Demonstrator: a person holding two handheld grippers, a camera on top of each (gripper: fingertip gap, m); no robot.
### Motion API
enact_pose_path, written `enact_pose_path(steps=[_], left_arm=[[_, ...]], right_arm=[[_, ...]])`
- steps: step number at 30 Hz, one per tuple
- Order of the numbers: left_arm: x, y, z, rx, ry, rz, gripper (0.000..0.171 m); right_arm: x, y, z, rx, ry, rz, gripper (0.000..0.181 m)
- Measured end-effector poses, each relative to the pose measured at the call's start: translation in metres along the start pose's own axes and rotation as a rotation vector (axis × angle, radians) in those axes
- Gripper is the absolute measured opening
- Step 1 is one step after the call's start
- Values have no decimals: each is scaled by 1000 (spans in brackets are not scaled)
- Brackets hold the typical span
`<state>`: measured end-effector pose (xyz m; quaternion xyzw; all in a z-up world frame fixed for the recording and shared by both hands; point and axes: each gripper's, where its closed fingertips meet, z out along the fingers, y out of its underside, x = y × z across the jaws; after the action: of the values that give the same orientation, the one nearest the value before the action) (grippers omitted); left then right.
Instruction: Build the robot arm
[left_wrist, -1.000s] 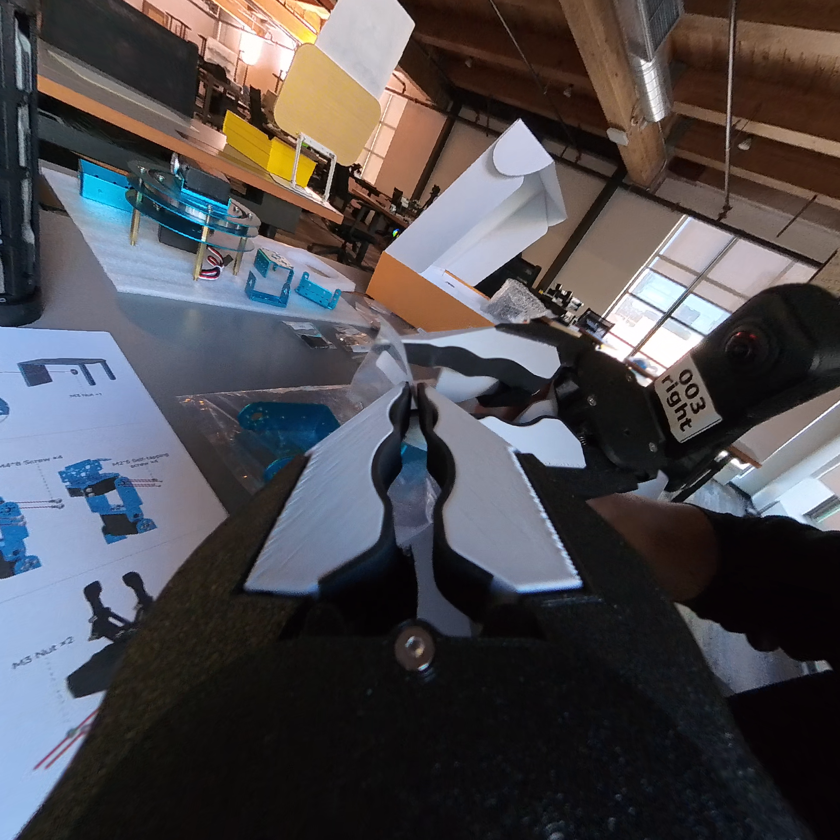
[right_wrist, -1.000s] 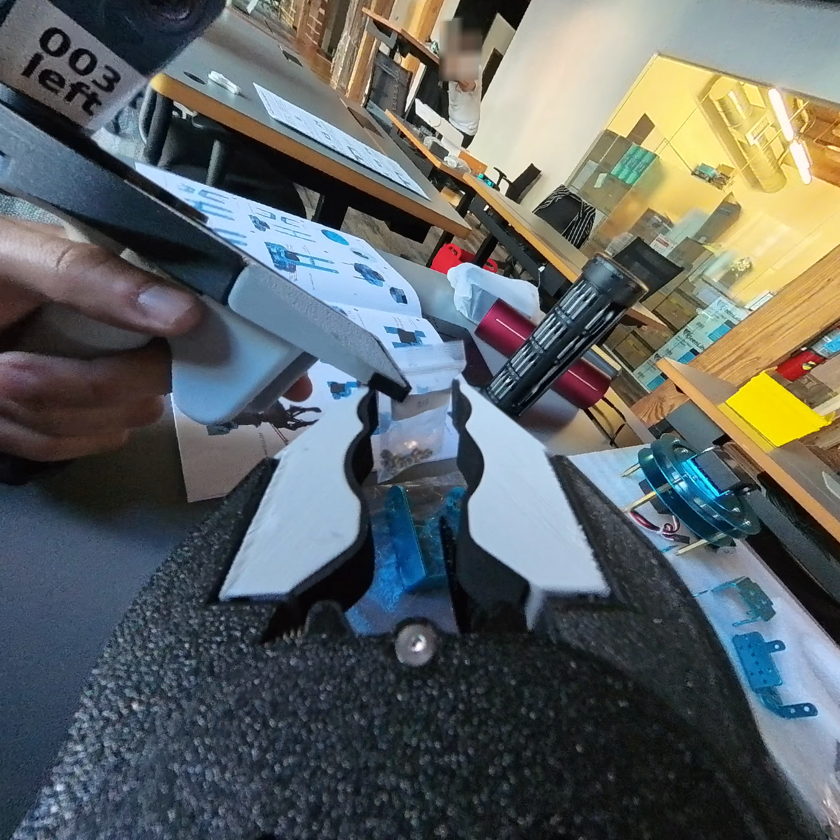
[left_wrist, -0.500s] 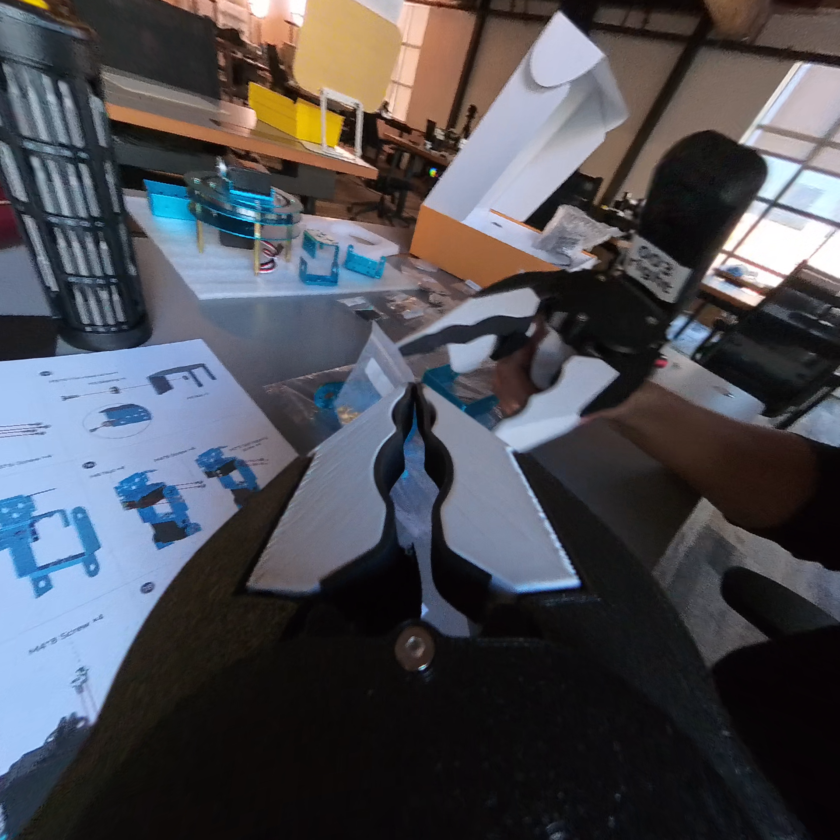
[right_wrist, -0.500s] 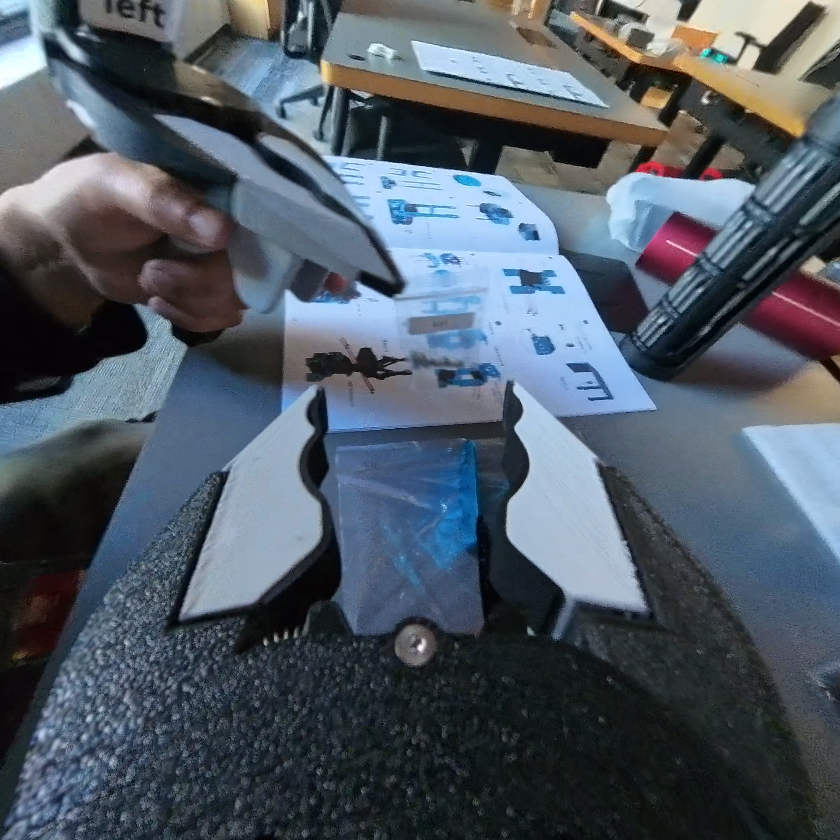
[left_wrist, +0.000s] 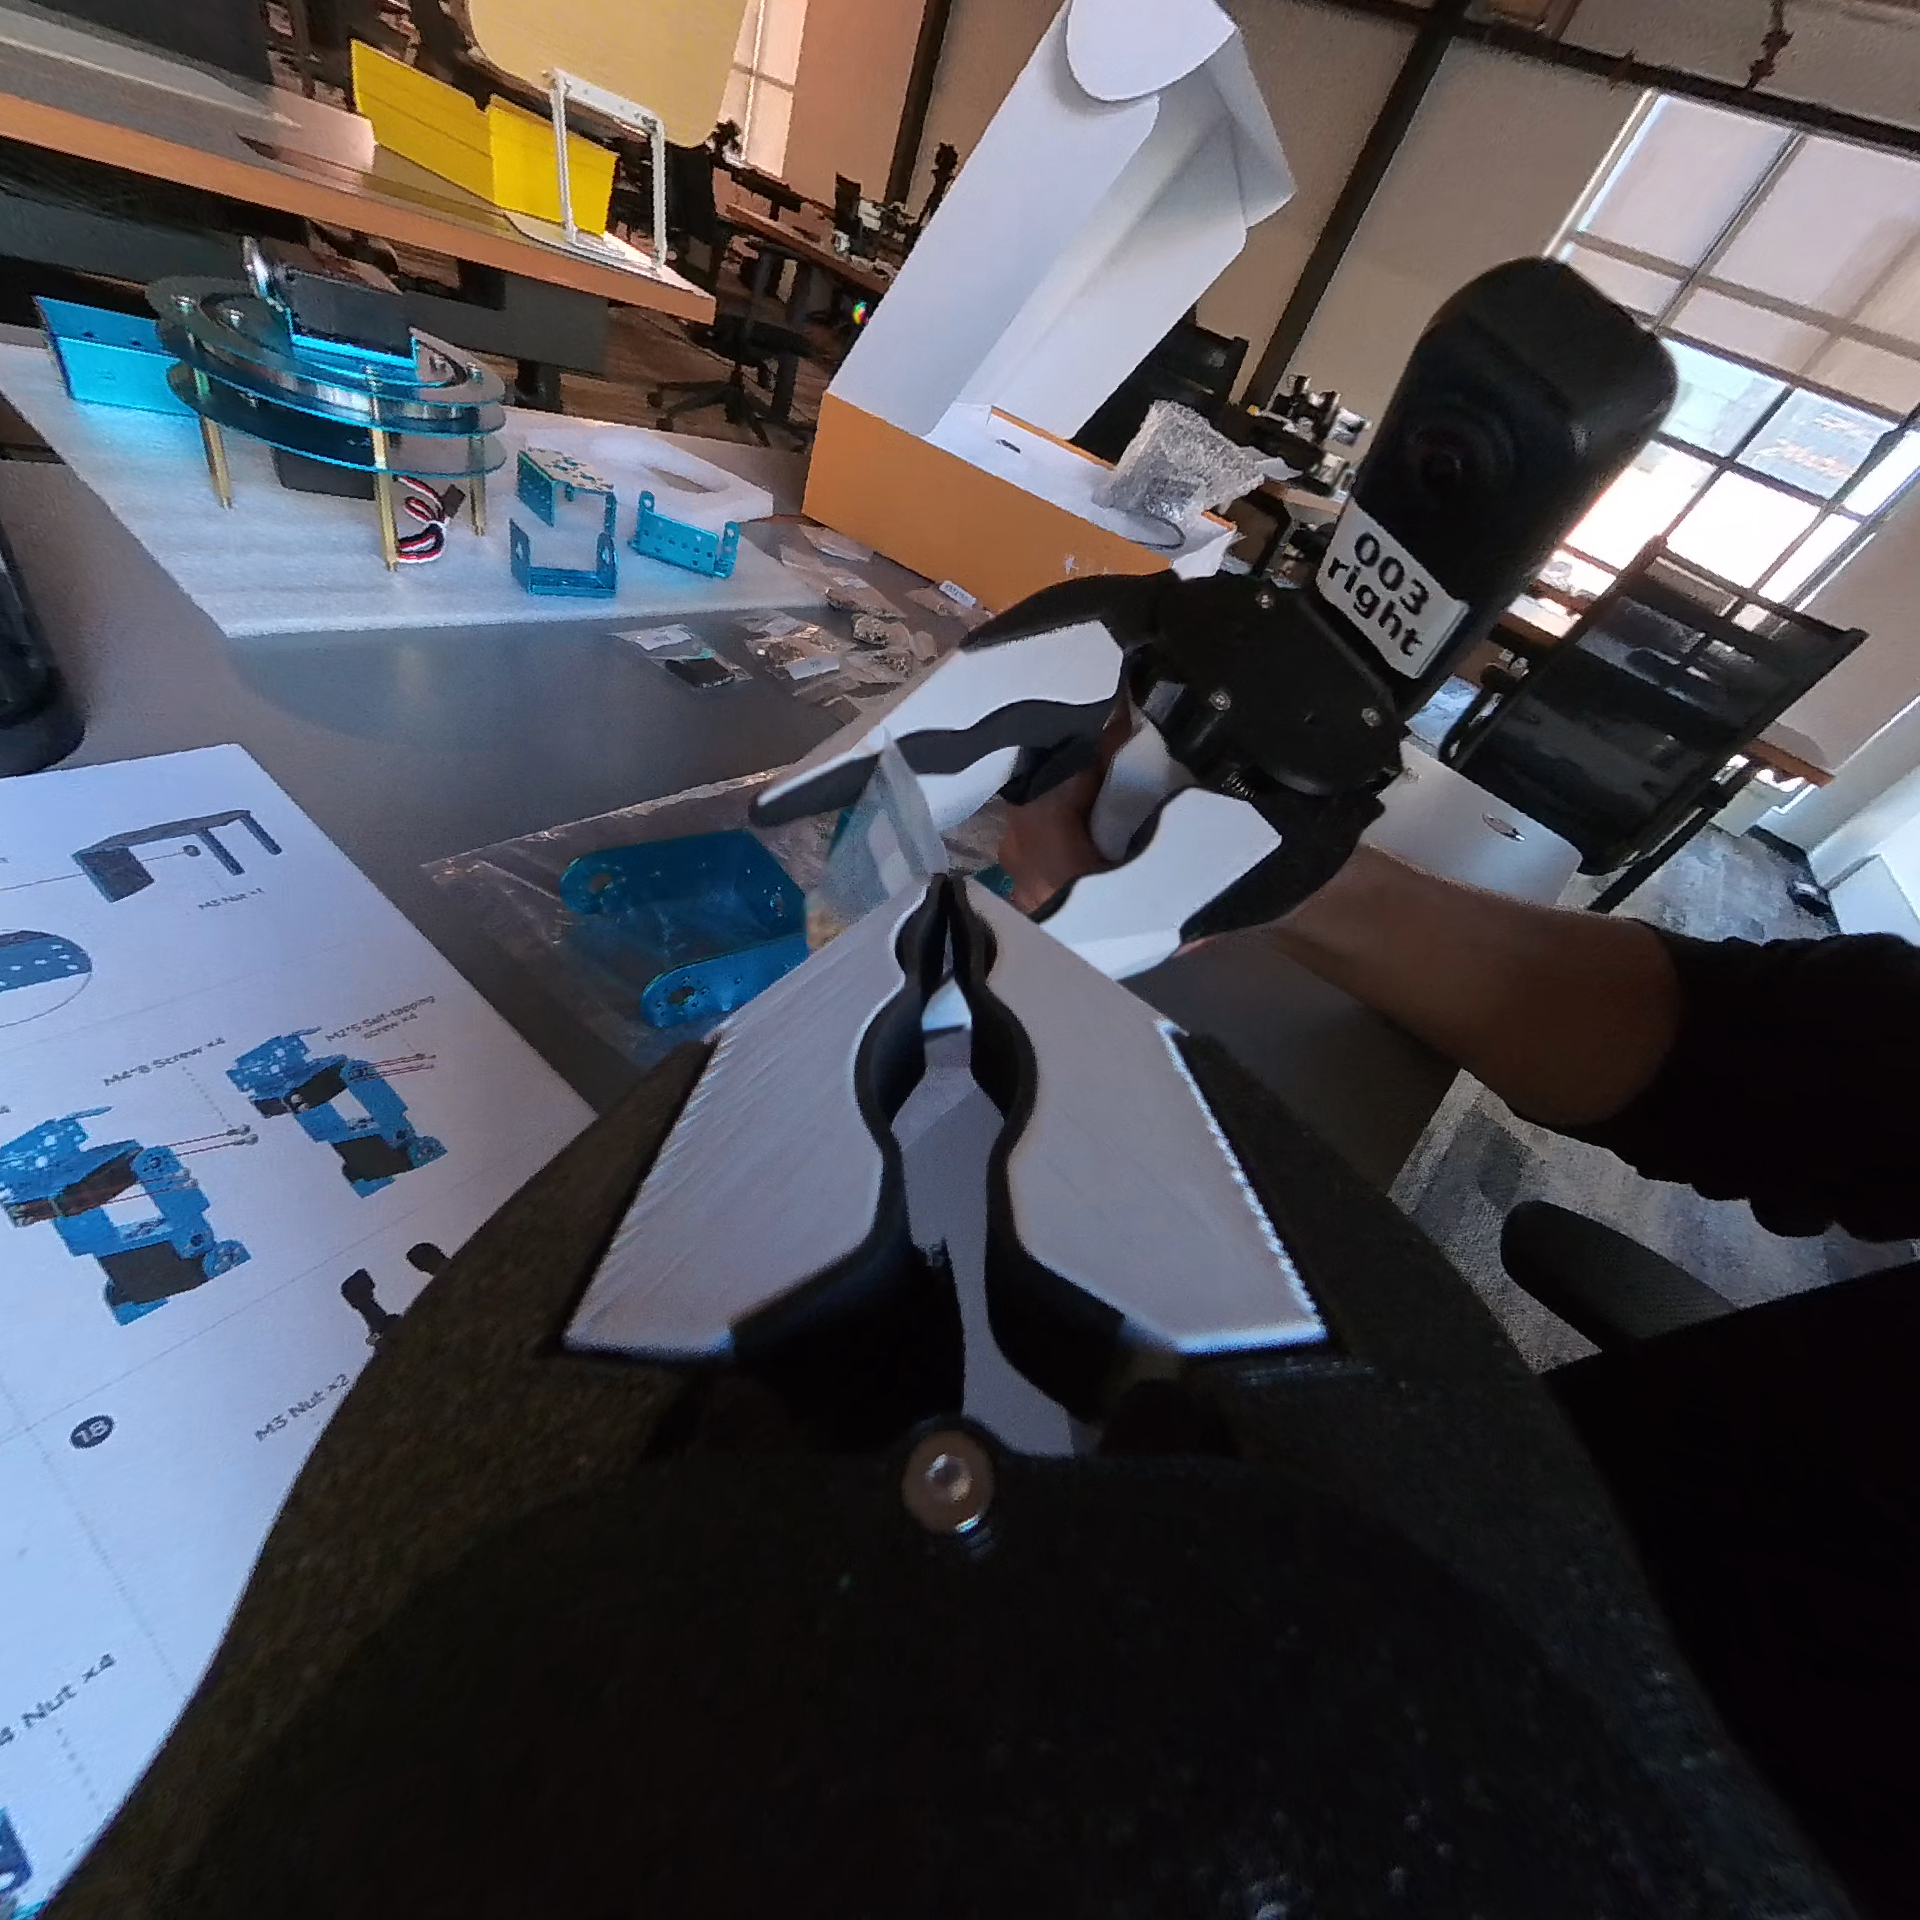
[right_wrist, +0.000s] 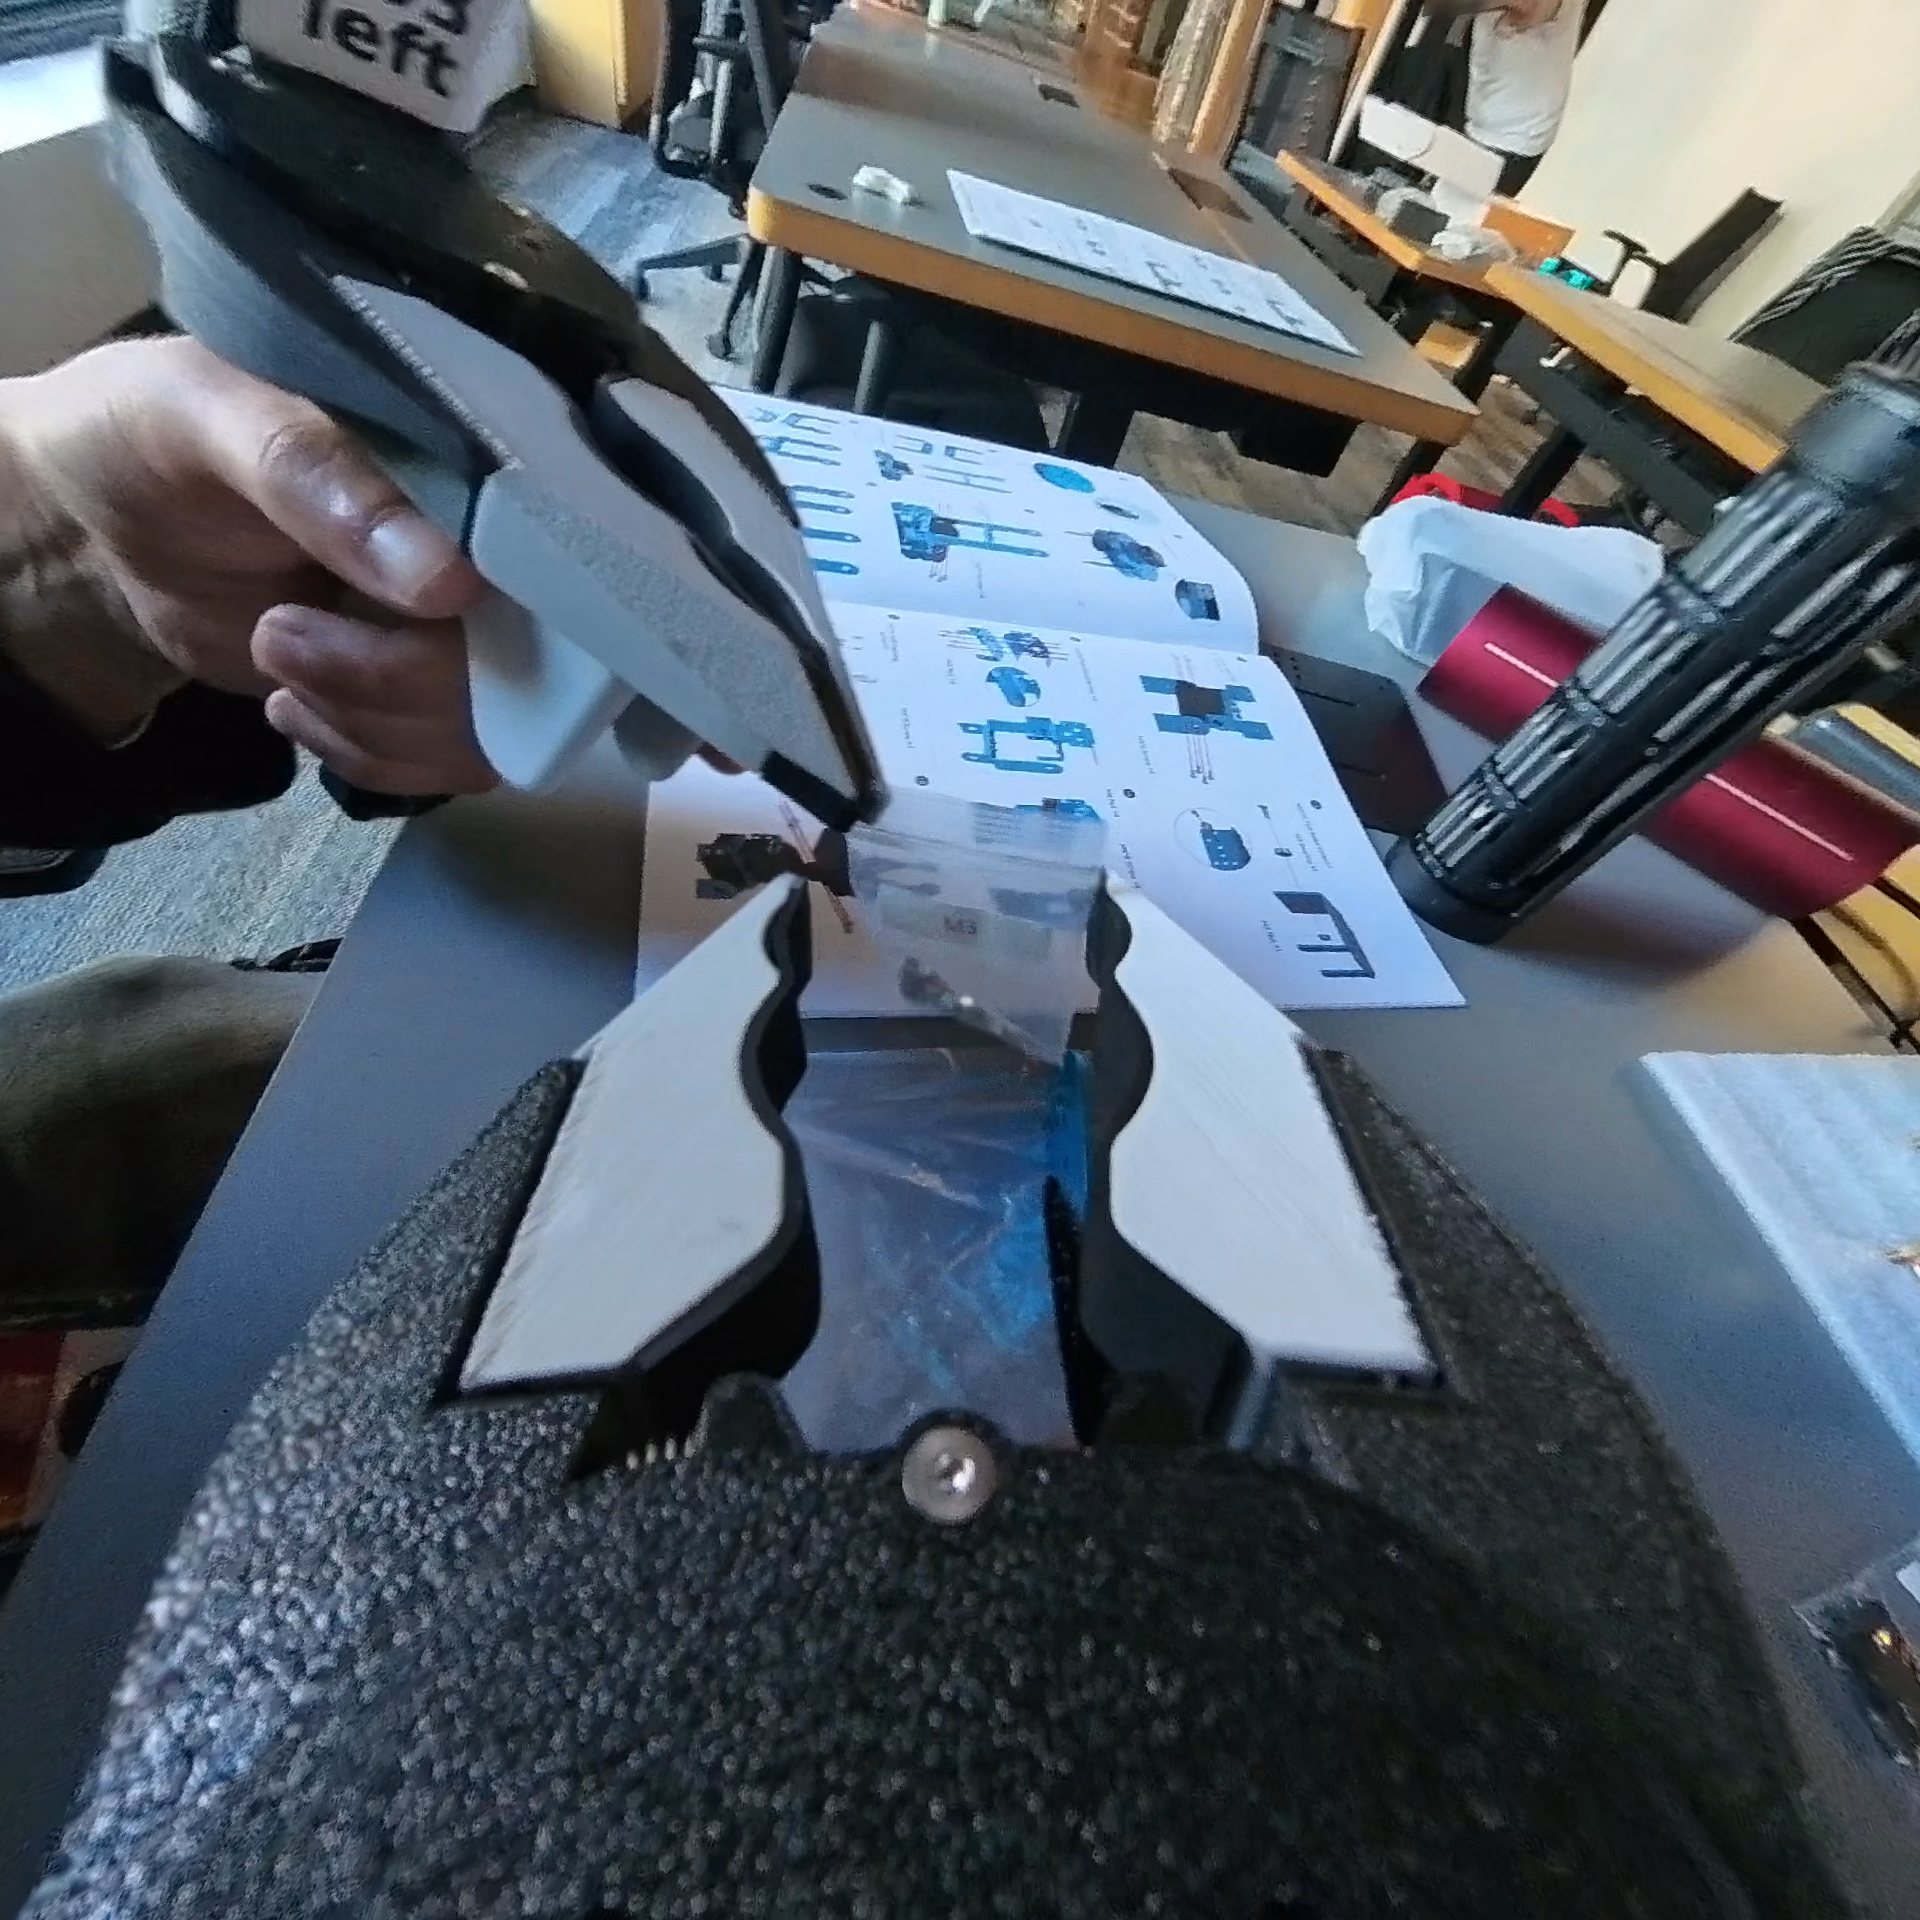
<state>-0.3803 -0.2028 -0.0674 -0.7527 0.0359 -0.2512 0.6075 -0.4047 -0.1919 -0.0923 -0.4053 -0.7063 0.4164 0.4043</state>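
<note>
My left gripper (left_wrist: 943, 896) is shut on the corner of a small clear plastic bag (left_wrist: 878, 831) holding small metal hardware, lifted above the table. In the right wrist view the left gripper (right_wrist: 826, 802) reaches in from the upper left and the small bag (right_wrist: 977, 925) hangs from its tip. My right gripper (right_wrist: 951, 904) is open, with the bag between its fingertips and not clamped. It also shows in the left wrist view (left_wrist: 862, 800). Below lies a larger clear bag with blue metal brackets (left_wrist: 686, 925), also in the right wrist view (right_wrist: 935, 1195).
An open instruction booklet (right_wrist: 1039, 644) lies on the dark table (left_wrist: 468, 707). A black ribbed cylinder (right_wrist: 1662, 644) and a red tube (right_wrist: 1621, 748) stand to the right. A foam sheet (left_wrist: 312, 561) carries blue brackets and a round turntable (left_wrist: 322, 384). An open orange-and-white box (left_wrist: 987, 499) and small hardware bags (left_wrist: 790, 644) sit behind. Left and right tips are no more than a few centimetres apart. My right gripper's tips are some 20 cm from the black ribbed cylinder (right_wrist: 1662, 644).
My right gripper has opened wider around the small bag. Both grippers have tilted downward. My left gripper has kept its hold on the bag.
</note>
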Motion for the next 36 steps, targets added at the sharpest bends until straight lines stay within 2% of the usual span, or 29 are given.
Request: enact_pose_path(steps=[3, 5, 12, 19, 21, 22, 28, 32, 36], left_arm=[[-3, 2, 2, -10, -33, 3, 0], [-2, 4, 4, -19, -33, -5, 0], [-1, 7, 7, -26, -21, -14, 0], [-3, 7, 7, -31, -24, -31, 1], [-9, 6, 4, -40, -50, -19, 19], [-13, 5, 0, -39, -63, -22, 22], [-14, 3, -6, -35, -17, -47, 23], [-2, 18, 0, -116, 10, 7, 22], [0, 16, -1, -95, 80, -86, 13]], right_arm=[[6, -2, -2, 8, 41, -6, 53], [7, -5, -3, 22, 63, -23, 45], [7, 2, -1, -9, 50, 5, 48], [7, 4, -1, -21, 45, -3, 43], [6, 5, -1, -25, 45, -13, 41], [5, 5, -1, -26, 41, -16, 40], [-5, 9, 6, -71, 57, -111, 38], [-14, 11, 12, -104, 72, -194, 39], [-20, 5, 10, -80, 81, -251, 38]])
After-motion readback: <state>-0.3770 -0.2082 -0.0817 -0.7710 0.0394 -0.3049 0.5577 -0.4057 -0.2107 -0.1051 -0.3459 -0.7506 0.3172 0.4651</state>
